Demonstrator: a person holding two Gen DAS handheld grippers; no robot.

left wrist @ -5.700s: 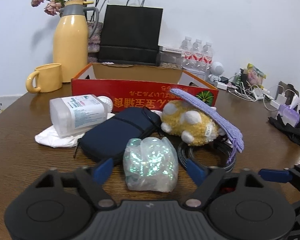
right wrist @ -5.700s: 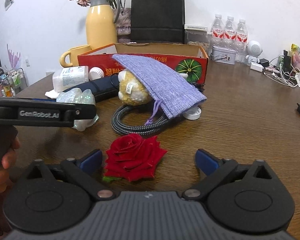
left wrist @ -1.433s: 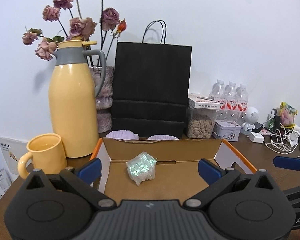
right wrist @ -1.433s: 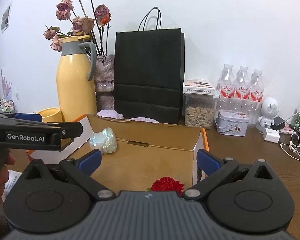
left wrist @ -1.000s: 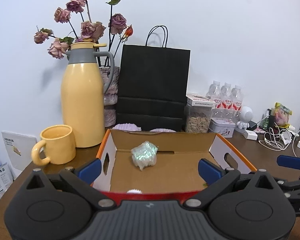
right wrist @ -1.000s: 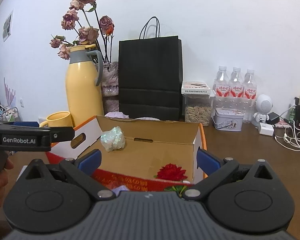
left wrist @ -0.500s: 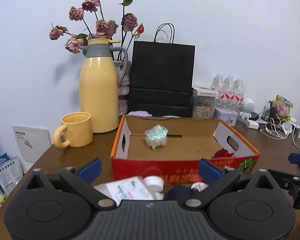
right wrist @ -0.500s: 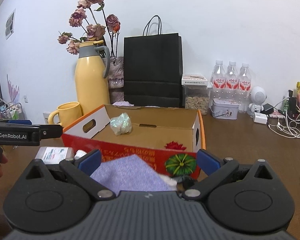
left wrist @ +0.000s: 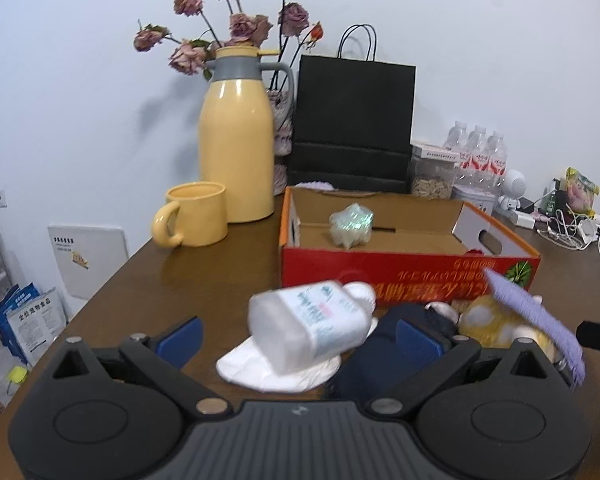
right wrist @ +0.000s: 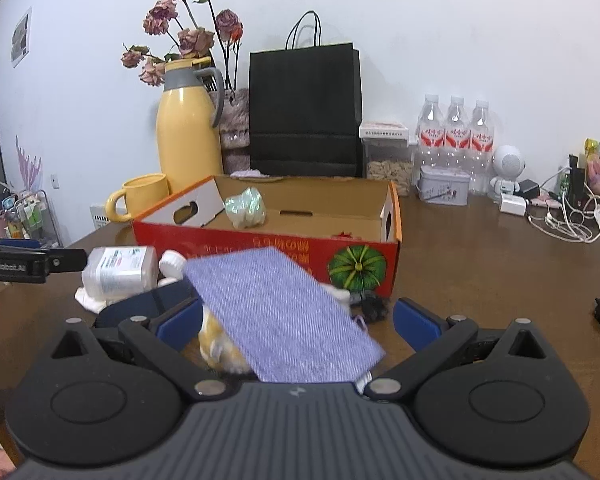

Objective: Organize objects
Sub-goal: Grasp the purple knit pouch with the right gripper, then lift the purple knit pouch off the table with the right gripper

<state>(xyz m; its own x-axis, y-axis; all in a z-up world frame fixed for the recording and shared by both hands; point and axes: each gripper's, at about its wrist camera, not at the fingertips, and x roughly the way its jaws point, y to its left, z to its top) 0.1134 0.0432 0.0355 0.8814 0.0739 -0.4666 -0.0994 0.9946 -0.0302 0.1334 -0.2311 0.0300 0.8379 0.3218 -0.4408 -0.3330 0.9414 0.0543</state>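
Note:
A red cardboard box (left wrist: 408, 276) (right wrist: 268, 242) holds an iridescent crumpled wrapper (left wrist: 350, 224) (right wrist: 246, 208) at its left and a red rose (right wrist: 342, 235) near its right wall, mostly hidden. In front of the box lie a clear bottle (left wrist: 312, 328) on a white cloth (left wrist: 252, 372), a navy pouch (left wrist: 364, 364), and a yellow plush (left wrist: 488, 320) under a purple woven pouch (right wrist: 284, 316). My left gripper (left wrist: 298, 336) hangs open over the bottle. My right gripper (right wrist: 298, 325) hangs open over the purple pouch. Neither holds anything.
A yellow thermos (left wrist: 238, 148) with dried flowers, a yellow mug (left wrist: 194, 216) and a black paper bag (left wrist: 354, 124) stand behind the box. Water bottles (right wrist: 456, 128), a tin and tangled cables (right wrist: 568, 216) crowd the back right. The table's left edge is close.
Both grippers have drawn back and dropped from over the box to the pile in front of it. The wrapper and the rose, earlier on the table, now lie in the box.

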